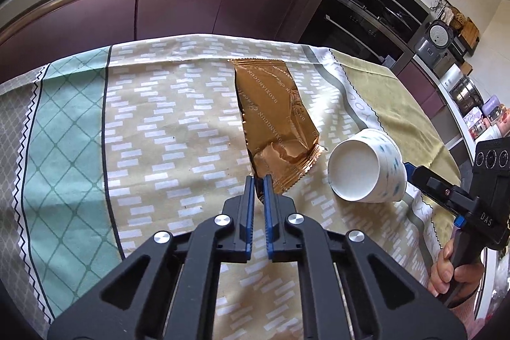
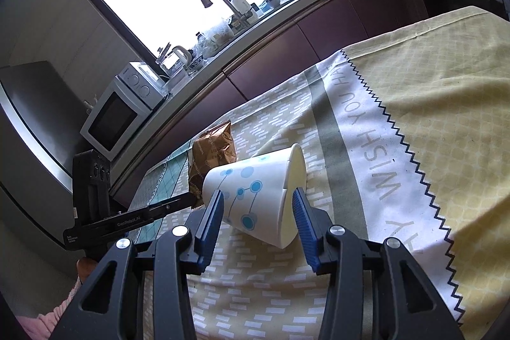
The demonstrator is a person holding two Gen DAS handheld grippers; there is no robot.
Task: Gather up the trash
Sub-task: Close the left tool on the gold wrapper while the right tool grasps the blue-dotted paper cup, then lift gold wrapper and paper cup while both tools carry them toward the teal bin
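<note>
A gold foil snack wrapper lies on the patterned tablecloth. My left gripper is shut on the wrapper's near torn corner. A white paper cup with blue dots lies on its side to the right of the wrapper. In the right wrist view my right gripper has its jaws on either side of the cup, touching its walls and lifting it slightly. The wrapper shows behind the cup, with the left gripper at its edge.
The table's far edge faces dark purple kitchen cabinets. A cluttered counter runs above them, with a microwave and kettle. Open cloth lies to the left and on the yellow part at right.
</note>
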